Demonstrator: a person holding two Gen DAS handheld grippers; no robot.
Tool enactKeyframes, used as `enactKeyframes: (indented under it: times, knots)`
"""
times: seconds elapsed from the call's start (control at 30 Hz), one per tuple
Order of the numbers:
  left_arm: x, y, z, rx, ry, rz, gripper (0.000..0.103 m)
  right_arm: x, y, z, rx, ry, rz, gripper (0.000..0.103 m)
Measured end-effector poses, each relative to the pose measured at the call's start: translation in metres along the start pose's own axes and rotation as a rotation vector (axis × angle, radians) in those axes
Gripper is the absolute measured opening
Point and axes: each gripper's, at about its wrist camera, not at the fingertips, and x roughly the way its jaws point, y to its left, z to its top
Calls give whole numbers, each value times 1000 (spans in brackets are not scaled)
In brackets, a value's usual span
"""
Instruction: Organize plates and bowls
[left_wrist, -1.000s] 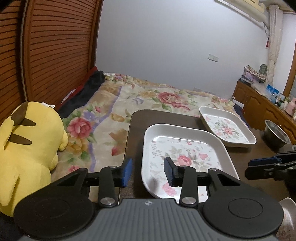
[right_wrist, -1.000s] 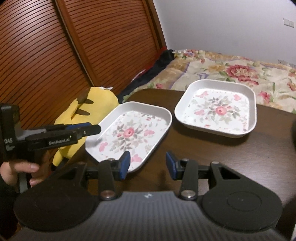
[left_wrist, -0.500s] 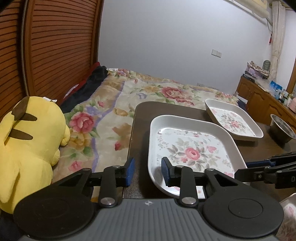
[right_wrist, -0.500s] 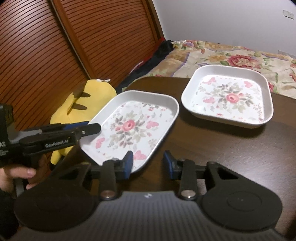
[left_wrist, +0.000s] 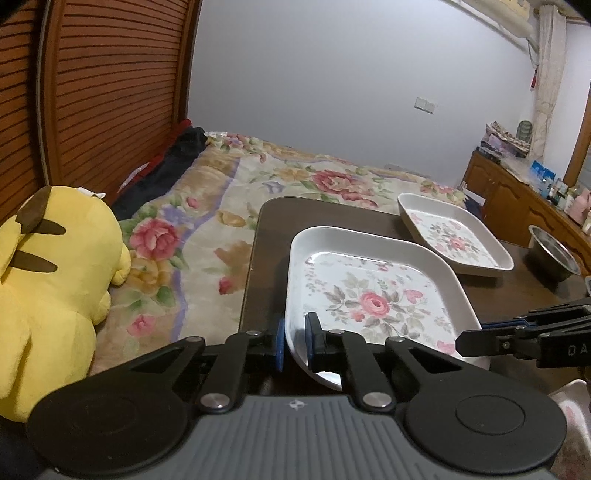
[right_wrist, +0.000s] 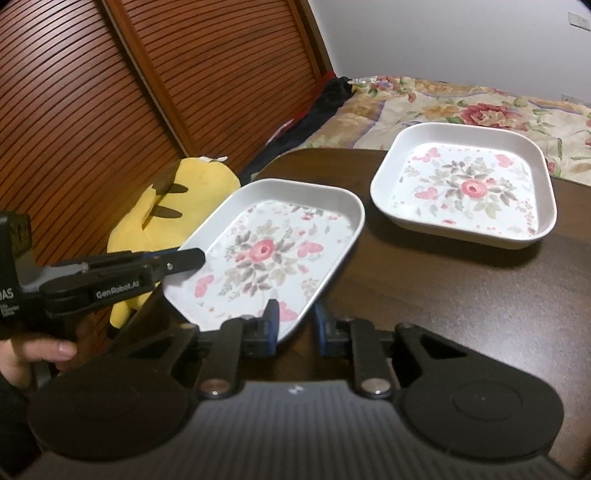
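Observation:
A white rectangular plate with a rose print (left_wrist: 369, 299) (right_wrist: 269, 254) lies at the near left of the dark table (left_wrist: 332, 218) (right_wrist: 461, 302). My left gripper (left_wrist: 294, 343) is shut on its near left rim. My right gripper (right_wrist: 294, 325) straddles its rim at the opposite corner, with the jaws close to the rim but still a little apart. The right gripper also shows at the right edge of the left wrist view (left_wrist: 524, 334), and the left one in the right wrist view (right_wrist: 173, 260). A second floral plate (left_wrist: 454, 236) (right_wrist: 465, 188) lies farther back.
A steel bowl (left_wrist: 552, 254) stands at the table's right. A yellow plush toy (left_wrist: 48, 288) (right_wrist: 177, 206) sits left of the table on the floral bed (left_wrist: 207, 229). A slatted wooden wardrobe (right_wrist: 129, 92) stands behind. A wooden dresser (left_wrist: 517, 199) is at the far right.
Both grippers moved in onto the near plate. The left jaws closed on its left rim. The right jaws narrowed around its corner.

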Motion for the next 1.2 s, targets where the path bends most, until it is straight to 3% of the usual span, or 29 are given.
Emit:
enactKeyframes:
  times: [0.6,1.2]
  knots:
    - [-45,-48,3,65,-69,-21,14,-60,-5,-4,0,-113,14,21]
    - [-81,-95,-1,128,-99,-92,16,-110,-28,-26,14,-155,1,19]
